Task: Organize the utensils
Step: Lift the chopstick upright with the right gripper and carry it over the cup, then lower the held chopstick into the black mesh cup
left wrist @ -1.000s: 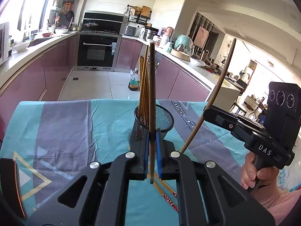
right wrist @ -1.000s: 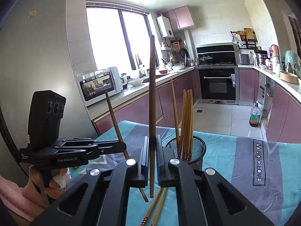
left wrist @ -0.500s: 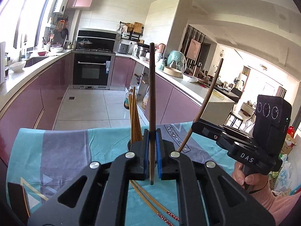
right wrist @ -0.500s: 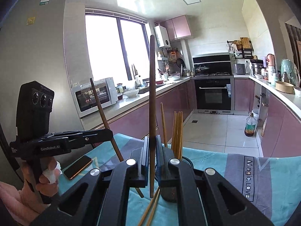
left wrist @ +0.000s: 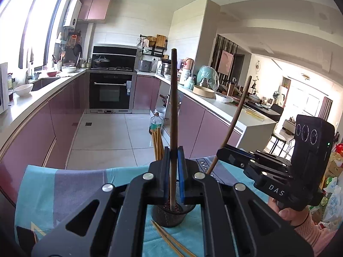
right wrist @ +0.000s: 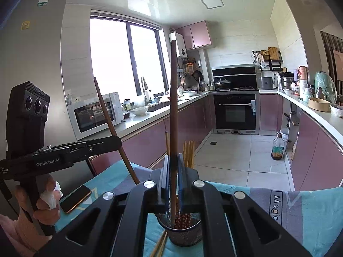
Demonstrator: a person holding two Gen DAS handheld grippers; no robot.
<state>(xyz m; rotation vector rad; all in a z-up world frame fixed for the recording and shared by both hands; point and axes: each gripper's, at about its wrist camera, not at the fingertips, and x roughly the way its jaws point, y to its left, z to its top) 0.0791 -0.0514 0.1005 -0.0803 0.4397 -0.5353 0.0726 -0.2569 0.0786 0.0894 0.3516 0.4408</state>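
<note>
Both grippers are clamped on a dark brown chopstick apiece, held upright over the black mesh holder (left wrist: 169, 216) on the teal tablecloth (left wrist: 64, 184). The left gripper (left wrist: 173, 167) has its dark chopstick (left wrist: 173, 115) tip down inside the cup; the right gripper (right wrist: 173, 171) holds its own brown chopstick (right wrist: 173, 115) the same way. "GenRobot.AI" and "DAS" are printed on the tools, "Magic" on the cloth. Two pale chopsticks (left wrist: 171, 243) lie beside the holder, a phone (right wrist: 75, 199) nearby
</note>
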